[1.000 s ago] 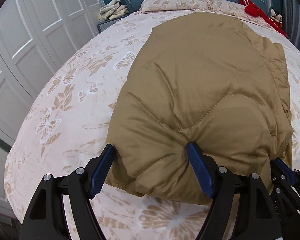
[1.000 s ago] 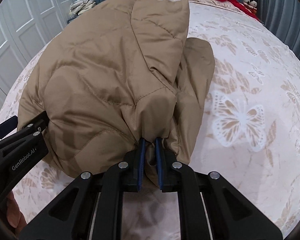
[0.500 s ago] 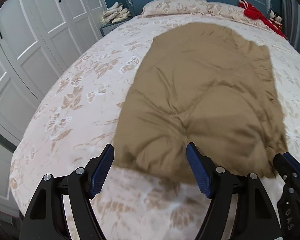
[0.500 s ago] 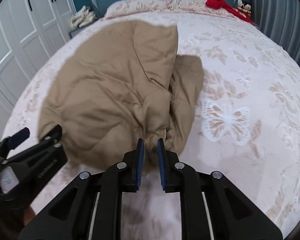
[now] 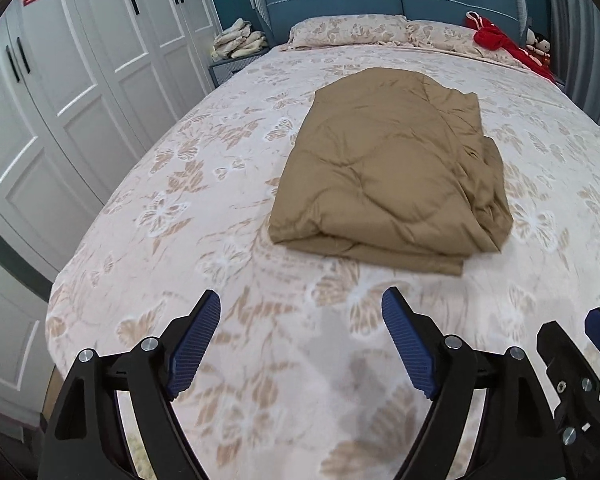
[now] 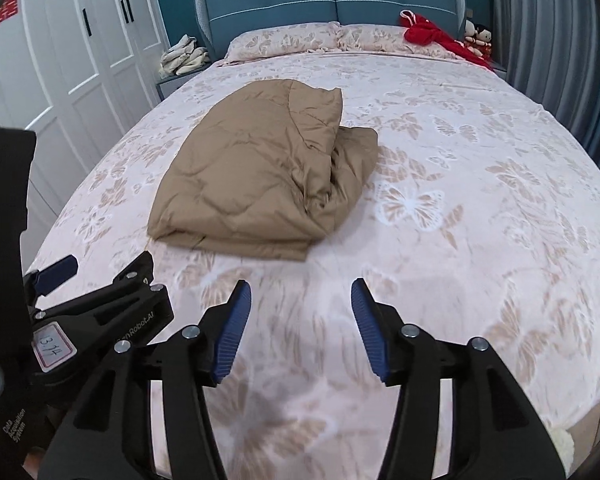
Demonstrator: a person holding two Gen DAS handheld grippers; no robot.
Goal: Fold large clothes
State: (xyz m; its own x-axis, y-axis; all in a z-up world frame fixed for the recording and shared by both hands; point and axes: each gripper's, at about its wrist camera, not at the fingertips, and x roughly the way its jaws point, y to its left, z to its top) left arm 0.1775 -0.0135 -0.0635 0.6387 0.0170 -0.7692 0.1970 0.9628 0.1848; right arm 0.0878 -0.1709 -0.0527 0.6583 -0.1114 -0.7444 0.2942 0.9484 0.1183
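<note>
Both claws have let go and pulled back: the left claw (image 5: 302, 316) and right claw (image 6: 301, 304) gape apart, empty, while the folded tan jacket (image 5: 384, 168) lies on the bed (image 5: 204, 200).

Both wrist views look from the foot of the bed (image 5: 236, 168) toward the headboard (image 6: 332, 0), sharing the folded tan jacket (image 5: 388, 172).
</note>
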